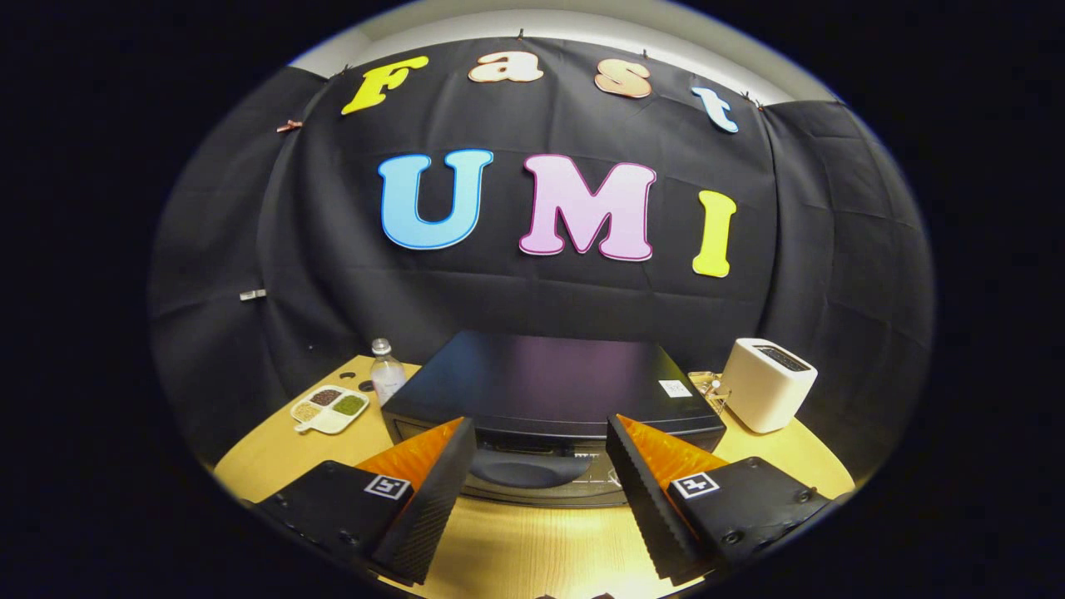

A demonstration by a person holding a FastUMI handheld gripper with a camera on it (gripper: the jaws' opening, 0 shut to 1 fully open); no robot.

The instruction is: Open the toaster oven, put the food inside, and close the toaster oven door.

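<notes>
A black toaster oven (541, 383) stands on the wooden table (532, 549), seen from above and in front. Its front face with a dark curved handle (529, 470) lies between and just below my fingertips. I cannot tell from this angle whether the door is shut or ajar. My gripper (541, 424) is open, its fingers spread wide to either side of the oven's front, with nothing between them and no contact that I can see.
A white divided dish (330, 408) with beans and grains sits at the left, a small clear bottle (386, 372) beside it. A white toaster (767, 384) stands at the right, with a small wire holder (709, 388) between it and the oven.
</notes>
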